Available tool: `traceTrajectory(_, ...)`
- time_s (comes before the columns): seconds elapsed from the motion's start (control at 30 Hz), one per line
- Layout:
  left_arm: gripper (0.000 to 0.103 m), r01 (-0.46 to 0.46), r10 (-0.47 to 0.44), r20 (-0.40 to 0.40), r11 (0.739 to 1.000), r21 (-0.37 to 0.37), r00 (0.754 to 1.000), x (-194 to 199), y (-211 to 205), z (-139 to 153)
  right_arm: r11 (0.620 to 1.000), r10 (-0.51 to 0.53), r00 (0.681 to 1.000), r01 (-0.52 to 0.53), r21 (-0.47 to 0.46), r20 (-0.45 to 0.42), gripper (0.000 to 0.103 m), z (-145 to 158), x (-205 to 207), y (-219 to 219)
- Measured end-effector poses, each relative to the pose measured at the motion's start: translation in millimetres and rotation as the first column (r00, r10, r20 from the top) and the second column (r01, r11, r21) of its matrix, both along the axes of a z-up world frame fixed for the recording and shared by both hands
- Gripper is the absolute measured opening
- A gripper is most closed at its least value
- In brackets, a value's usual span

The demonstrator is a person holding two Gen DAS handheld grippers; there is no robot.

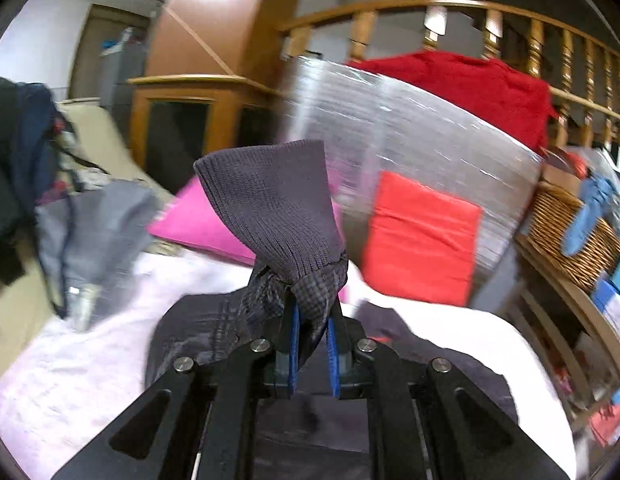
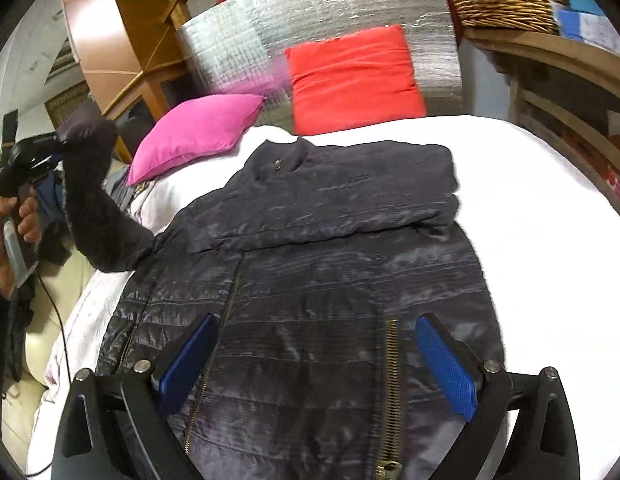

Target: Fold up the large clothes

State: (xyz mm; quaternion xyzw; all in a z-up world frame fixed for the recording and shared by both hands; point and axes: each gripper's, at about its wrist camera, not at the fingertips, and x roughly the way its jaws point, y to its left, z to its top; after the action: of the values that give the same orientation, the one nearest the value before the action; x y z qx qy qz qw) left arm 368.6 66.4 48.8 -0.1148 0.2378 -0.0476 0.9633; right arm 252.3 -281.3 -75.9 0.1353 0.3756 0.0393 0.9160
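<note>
Jacket is lying flat on the white bed, below the pink pillow. Left gripper is pinching the sleeve cuff, lifting it for folding inward. Right gripper is hovering wide open, empty, over the hem.

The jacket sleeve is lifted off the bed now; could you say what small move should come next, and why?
Probably carry the sleeve across onto the jacket body: the left tongs grip its cuff, and the other sleeve is already folded across the chest.
</note>
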Motion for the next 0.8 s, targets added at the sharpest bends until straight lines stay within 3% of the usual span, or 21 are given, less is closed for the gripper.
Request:
traceTrajectory(0.33, 0.012, 0.136, -0.131, -0.135, 0.990, 0.027, 0.982, 5.2, -131.6, -57.6, 0.998, -0.054, 0.998, 0.053, -0.045, -0.019, 0.100, -0.6, -12.9, -35.3)
traceTrajectory(0.6, 0.012, 0.206, -0.177, -0.332, 0.977, 0.055, 0.927, 10.7, -193.5, -128.9, 0.994, -0.075, 0.996, 0.071, -0.088, -0.042, 0.100, -4.8, -19.6, -50.6)
traceTrajectory(0.67, 0.020, 0.217, -0.183, -0.356, 0.974, 0.058, 0.916, 11.4, -199.3, -137.1, 0.993, -0.079, 0.996, 0.074, -0.090, -0.050, 0.100, -6.7, -20.6, -53.3)
traceTrajectory(0.73, 0.052, 0.237, -0.204, -0.395, 0.971, 0.037, 0.896, 15.2, -205.1, -137.6, 0.994, -0.083, 0.995, 0.078, -0.080, -0.061, 0.100, -8.8, -22.2, -56.1)
traceTrajectory(0.8, 0.066, 0.269, -0.247, -0.398, 0.963, -0.001, 0.883, 7.7, -203.2, -132.7, 0.995, -0.085, 0.994, 0.081, -0.053, -0.070, 0.100, -10.0, -23.1, -60.3)
